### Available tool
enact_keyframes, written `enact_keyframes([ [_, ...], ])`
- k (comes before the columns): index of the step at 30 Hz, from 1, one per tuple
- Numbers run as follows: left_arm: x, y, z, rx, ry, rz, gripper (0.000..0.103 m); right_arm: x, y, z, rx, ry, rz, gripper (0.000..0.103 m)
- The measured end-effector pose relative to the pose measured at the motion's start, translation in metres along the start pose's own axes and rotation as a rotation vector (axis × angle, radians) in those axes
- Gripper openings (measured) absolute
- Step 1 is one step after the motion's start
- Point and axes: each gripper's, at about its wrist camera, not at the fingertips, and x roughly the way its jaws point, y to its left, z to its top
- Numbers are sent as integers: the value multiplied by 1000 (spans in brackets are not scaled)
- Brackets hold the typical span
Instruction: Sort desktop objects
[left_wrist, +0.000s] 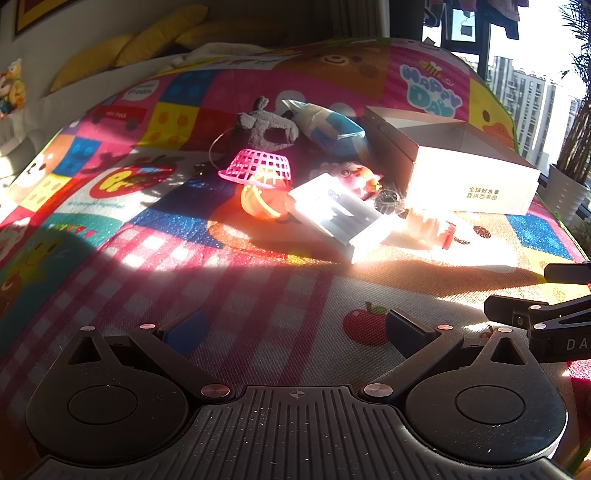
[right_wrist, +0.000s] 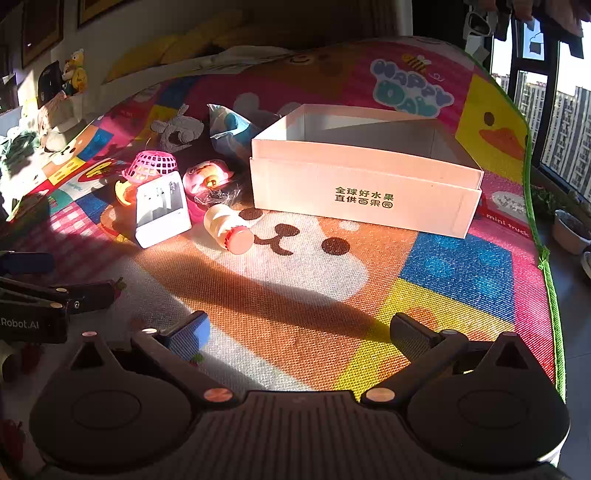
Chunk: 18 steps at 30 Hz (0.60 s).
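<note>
Desktop objects lie unsorted on a bright play mat (right_wrist: 443, 266) ahead of my two sets of jaws, and sorting has, by my reading, not begun. Largest is the white cardboard box (right_wrist: 362, 192), ahead of my right gripper (right_wrist: 299, 332) and slightly to its right; as far as its visible interior shows, it is empty. Everything else sits clustered to the box's left: a white tray (right_wrist: 160, 212), a blue-and-white pouch (right_wrist: 229, 129), a grey plush toy (left_wrist: 266, 123), an upturned pink mesh basket (left_wrist: 256, 166) resting over an orange toy (left_wrist: 258, 203), a pink toy (right_wrist: 207, 177), and a small bottle with a red cap (right_wrist: 227, 229) lying on its side nearest my right jaws. Both sets of jaws stand wide apart, gripping nothing; my left gripper (left_wrist: 295, 332) faces the cluster. Only the right view looks into the box; only the left shows the plush clearly, glare washing out the tray and bottle.
</note>
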Motion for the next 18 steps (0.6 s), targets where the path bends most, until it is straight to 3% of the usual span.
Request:
enact_keyframes([
  [18, -2, -7, 3, 20, 18, 6, 103, 0, -2, 6, 17, 47, 5, 103],
])
